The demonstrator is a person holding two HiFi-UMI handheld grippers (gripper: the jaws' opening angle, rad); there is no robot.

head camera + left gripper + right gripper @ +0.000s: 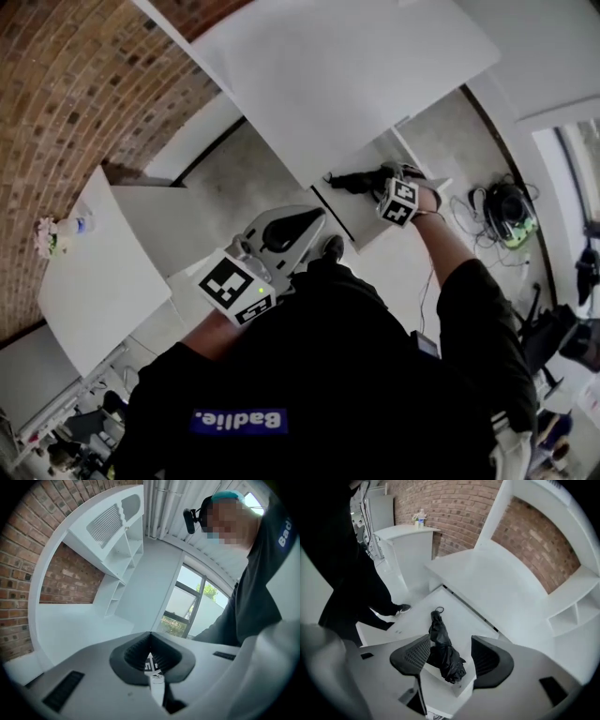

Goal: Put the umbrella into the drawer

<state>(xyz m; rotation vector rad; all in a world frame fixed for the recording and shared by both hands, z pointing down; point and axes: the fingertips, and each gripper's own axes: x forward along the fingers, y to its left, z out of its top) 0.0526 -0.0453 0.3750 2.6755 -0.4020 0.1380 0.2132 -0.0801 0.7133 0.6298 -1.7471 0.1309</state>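
Smooth white drawer [459,620], crumpled black umbrella [445,656]

Black top [356,356] worn; white left gripper [151,641], right gripper [449,653] bear ribbed dark pads [412,656].

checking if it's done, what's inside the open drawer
A folded black umbrella lies in the white drawer, strap loop at its far end. The right gripper hangs over it, jaws apart. The gripper's body covers the drawer's near end, so anything there cannot be seen.
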